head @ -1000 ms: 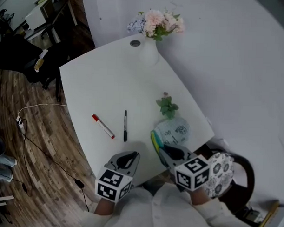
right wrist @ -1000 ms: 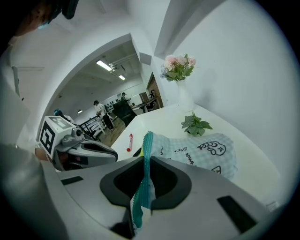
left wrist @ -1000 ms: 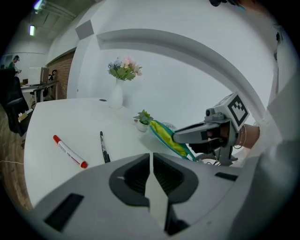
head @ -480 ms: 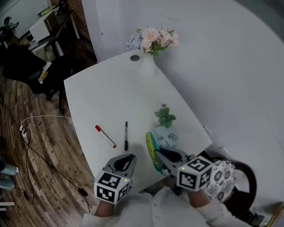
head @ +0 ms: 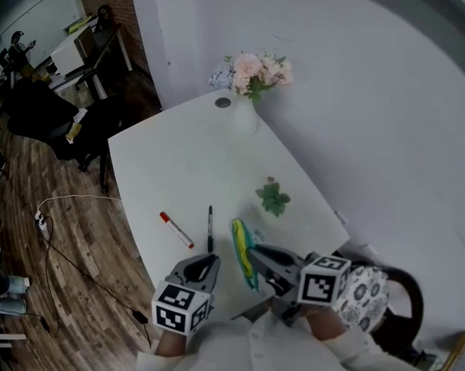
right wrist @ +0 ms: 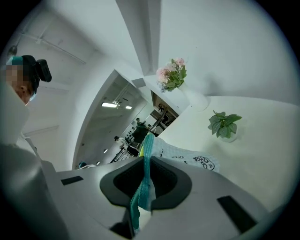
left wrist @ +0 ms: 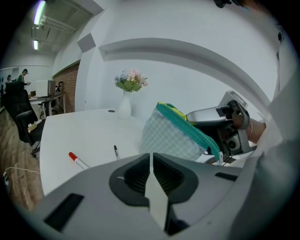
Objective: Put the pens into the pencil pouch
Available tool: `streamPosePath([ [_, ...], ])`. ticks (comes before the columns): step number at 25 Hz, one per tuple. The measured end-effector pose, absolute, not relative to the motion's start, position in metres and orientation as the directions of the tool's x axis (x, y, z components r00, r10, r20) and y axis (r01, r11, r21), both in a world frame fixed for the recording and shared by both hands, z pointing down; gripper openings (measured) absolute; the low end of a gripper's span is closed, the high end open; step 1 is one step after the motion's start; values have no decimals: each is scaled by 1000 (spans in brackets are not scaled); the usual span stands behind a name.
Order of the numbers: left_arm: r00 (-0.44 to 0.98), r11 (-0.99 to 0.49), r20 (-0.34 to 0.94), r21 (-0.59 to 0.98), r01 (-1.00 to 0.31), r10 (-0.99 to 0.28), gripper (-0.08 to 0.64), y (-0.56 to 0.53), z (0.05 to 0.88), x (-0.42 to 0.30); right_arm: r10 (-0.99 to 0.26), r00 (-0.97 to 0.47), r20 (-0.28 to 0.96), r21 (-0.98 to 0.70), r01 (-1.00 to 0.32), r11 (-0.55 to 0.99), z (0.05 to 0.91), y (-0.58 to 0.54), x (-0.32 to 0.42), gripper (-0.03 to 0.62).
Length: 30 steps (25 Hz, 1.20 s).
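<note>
Right claw [right wrist: 143,185] clamped on the teal zipper edge of the pencil pouch [left wrist: 171,136]; the checked fabric hangs from the grip over the near edge of the white worktop [head: 180,164]. Left claw [left wrist: 151,164] closed, jaws together, nothing between them, just left of the pouch. Red-capped pen [head: 175,230] and black pen [head: 210,228] lie side by side on the worktop, apart from each other, both outside the pouch. Flower vase [head: 244,117] at the far end.
</note>
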<state>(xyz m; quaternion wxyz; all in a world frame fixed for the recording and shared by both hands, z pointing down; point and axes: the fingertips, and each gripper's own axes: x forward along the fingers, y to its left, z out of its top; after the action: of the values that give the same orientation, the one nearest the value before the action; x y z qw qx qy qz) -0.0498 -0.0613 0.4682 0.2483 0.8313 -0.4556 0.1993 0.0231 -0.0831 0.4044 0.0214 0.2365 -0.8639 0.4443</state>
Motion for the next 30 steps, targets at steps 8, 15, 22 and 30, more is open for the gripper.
streamPosePath([
  [8, 444, -388, 574, 225, -894, -688, 25, -69, 472, -69, -345, -924, 168, -835, -319, 448, 395, -83, 11, 40],
  [15, 415, -392, 611, 181, -902, -674, 25, -90, 482, -79, -373, -915, 150, -860, -308, 408, 400, -90, 15, 40],
  [22, 387, -398, 647, 139, -907, -656, 26, -115, 491, -83, -388, -907, 166, -855, -328, 401, 411, -91, 18, 40],
  [30, 348, -399, 718, 106, -911, -603, 82, -141, 513, -100, -391, -909, 146, -870, -306, 386, 411, -95, 17, 40],
])
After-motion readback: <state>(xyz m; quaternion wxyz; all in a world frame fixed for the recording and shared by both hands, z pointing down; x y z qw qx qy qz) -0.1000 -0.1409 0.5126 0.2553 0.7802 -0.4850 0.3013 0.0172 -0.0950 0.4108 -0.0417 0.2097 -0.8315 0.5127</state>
